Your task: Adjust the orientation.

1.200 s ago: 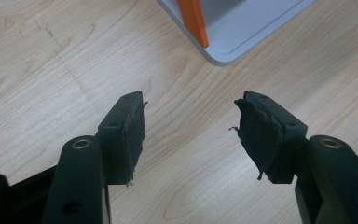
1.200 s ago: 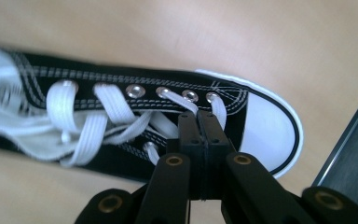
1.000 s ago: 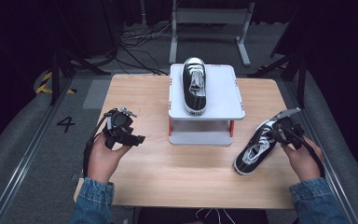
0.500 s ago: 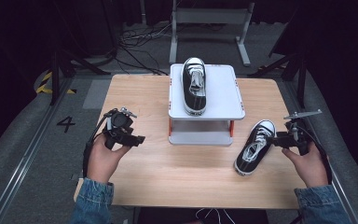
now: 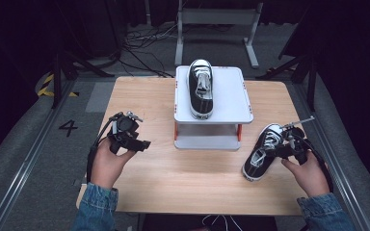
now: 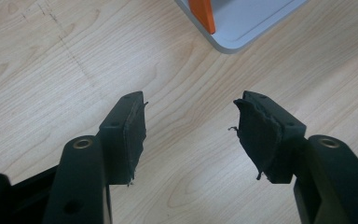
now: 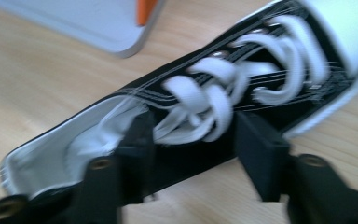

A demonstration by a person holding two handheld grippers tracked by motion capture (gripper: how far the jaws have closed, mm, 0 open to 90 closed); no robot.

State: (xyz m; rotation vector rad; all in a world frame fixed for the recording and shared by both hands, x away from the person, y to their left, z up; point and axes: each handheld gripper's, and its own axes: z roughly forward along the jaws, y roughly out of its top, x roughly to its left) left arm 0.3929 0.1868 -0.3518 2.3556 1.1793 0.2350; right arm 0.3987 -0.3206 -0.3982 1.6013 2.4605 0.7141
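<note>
Blurring softens the right gripper (image 7: 191, 154) view, so contact cannot be confirmed; its jaws are seen spread about the laced side of a black canvas shoe (image 5: 262, 151) lying on the wooden table (image 5: 139, 96). The left gripper (image 6: 189, 135) is held wide open, empty, above bare wood. Another shoe (image 5: 200, 89) is seen atop a grey stand (image 5: 231, 96).

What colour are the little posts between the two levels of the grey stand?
Orange. The posts of the stand show best in the left gripper view.
</note>
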